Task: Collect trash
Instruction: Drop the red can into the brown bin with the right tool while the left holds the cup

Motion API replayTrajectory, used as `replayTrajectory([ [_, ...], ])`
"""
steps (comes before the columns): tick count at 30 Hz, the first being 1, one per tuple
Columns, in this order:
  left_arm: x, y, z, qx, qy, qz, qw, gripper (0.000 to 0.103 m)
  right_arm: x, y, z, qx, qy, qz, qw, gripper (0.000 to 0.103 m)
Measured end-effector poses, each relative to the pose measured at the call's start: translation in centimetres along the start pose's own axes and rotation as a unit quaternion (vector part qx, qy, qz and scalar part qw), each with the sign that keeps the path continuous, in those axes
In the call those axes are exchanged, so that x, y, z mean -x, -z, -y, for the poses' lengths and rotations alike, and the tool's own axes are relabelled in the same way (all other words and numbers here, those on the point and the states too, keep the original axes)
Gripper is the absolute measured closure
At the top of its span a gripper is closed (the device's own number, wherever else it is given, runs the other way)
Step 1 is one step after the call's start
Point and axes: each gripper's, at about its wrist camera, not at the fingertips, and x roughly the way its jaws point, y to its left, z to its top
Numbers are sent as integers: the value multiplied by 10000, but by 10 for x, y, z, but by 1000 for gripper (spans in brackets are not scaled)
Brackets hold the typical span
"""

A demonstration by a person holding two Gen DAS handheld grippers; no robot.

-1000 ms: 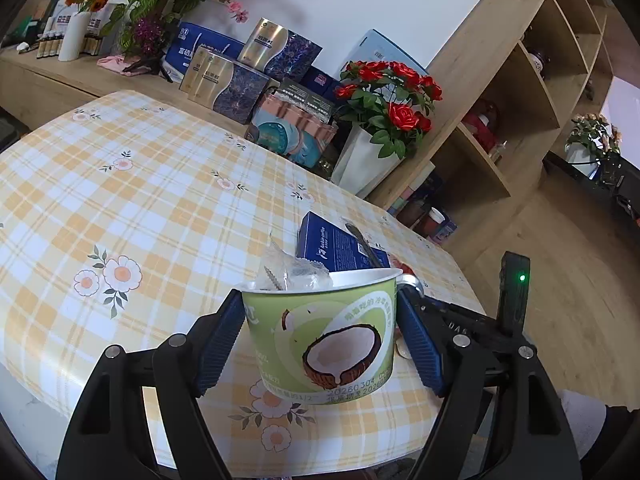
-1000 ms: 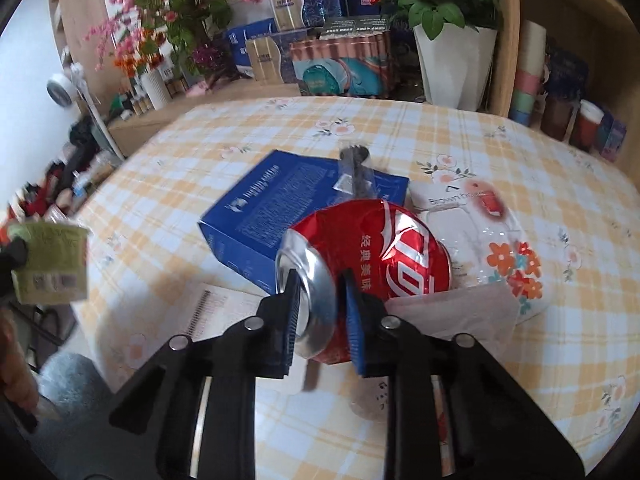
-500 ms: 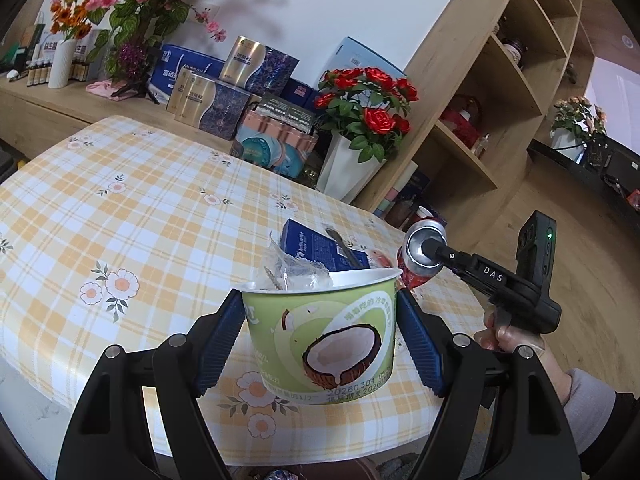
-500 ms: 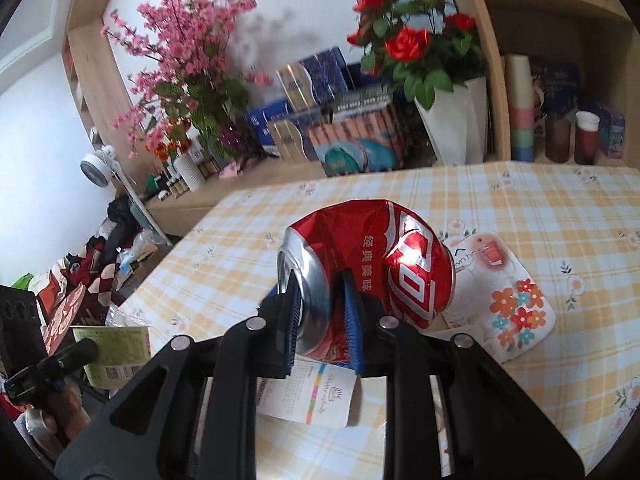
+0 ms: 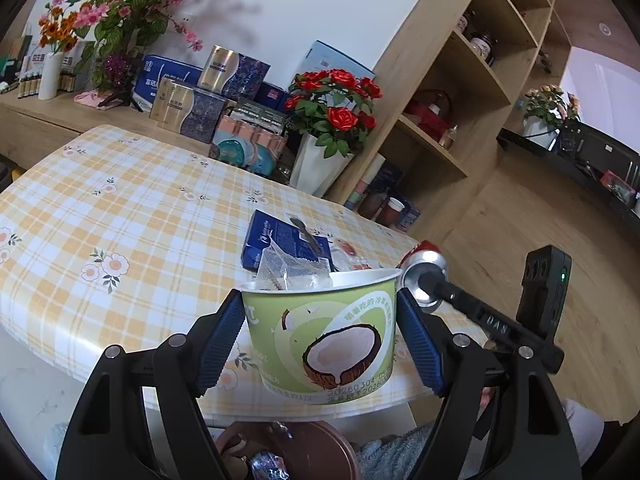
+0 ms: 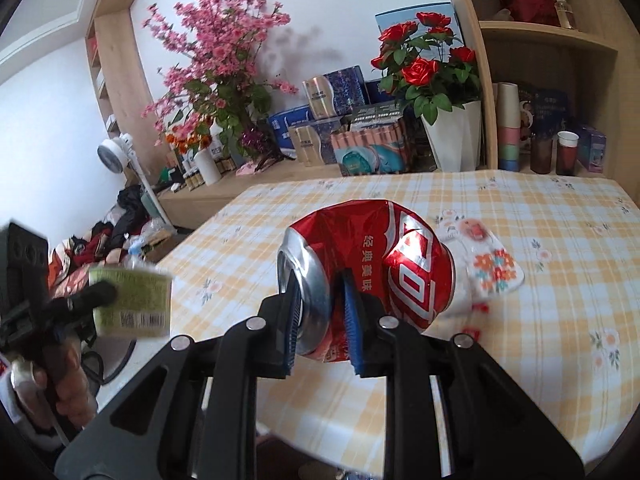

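Left gripper [image 5: 320, 328] jaws grasp a green cup [image 5: 324, 336]; right gripper [image 6: 320, 320] jaws pinch a crushed red can [image 6: 372, 264], both above the bench [image 5: 120, 208] edge.

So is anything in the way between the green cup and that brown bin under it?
Nothing visible. The left gripper holds the green cup past the table edge, and the brown bin sits open below it, with only some trash already inside.
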Motion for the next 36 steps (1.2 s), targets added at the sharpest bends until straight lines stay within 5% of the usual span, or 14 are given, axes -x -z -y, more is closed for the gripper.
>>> replayTrajectory([
  [15, 44, 25, 29, -134, 89, -18, 9999, 28, 45, 78, -36, 126, -145, -482, 9987, 80],
  [36, 62, 44, 27, -63, 58, 13, 10000, 28, 42, 100, -44, -221, -552, -652, 9961, 74],
])
